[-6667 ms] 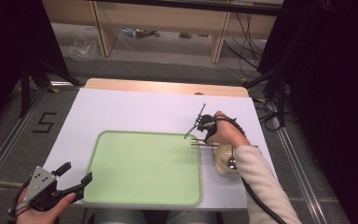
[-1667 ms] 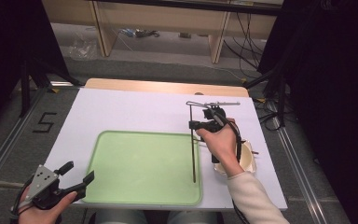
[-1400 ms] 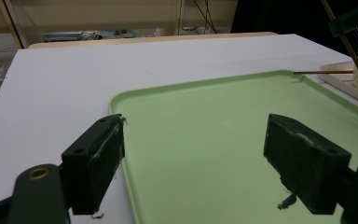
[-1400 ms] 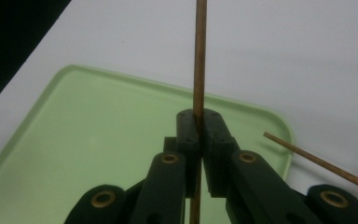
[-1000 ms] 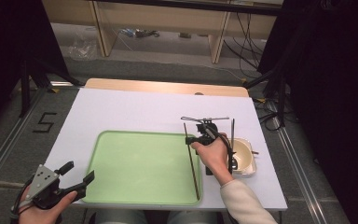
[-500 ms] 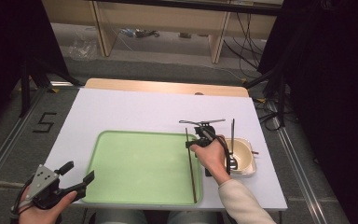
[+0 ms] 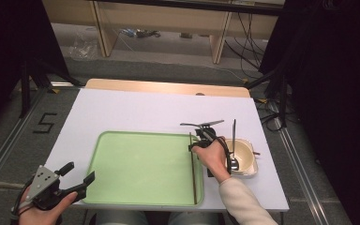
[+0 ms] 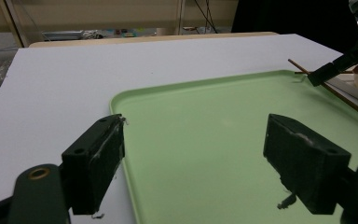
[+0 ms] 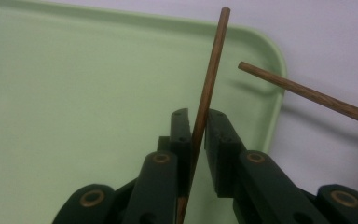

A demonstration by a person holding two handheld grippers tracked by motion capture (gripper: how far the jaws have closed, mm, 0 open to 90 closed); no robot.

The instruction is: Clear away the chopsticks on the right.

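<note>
A pale green tray (image 7: 140,168), plain, sits on a white table (image 7: 136,110); brown chopstick (image 9: 205,100) between black fingers (image 9: 221,135).

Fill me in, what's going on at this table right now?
A person works with two handheld grippers. The right gripper is shut on a brown chopstick and holds it along the right edge of the green tray. A second chopstick lies past the tray's corner. The left gripper hangs open at the tray's near left corner, holding nothing. A spoon sits in the beige bowl.

A thin brown wooden chopstick (image 7: 193,164) lies lengthwise along the green tray's (image 7: 140,168) right edge.
</note>
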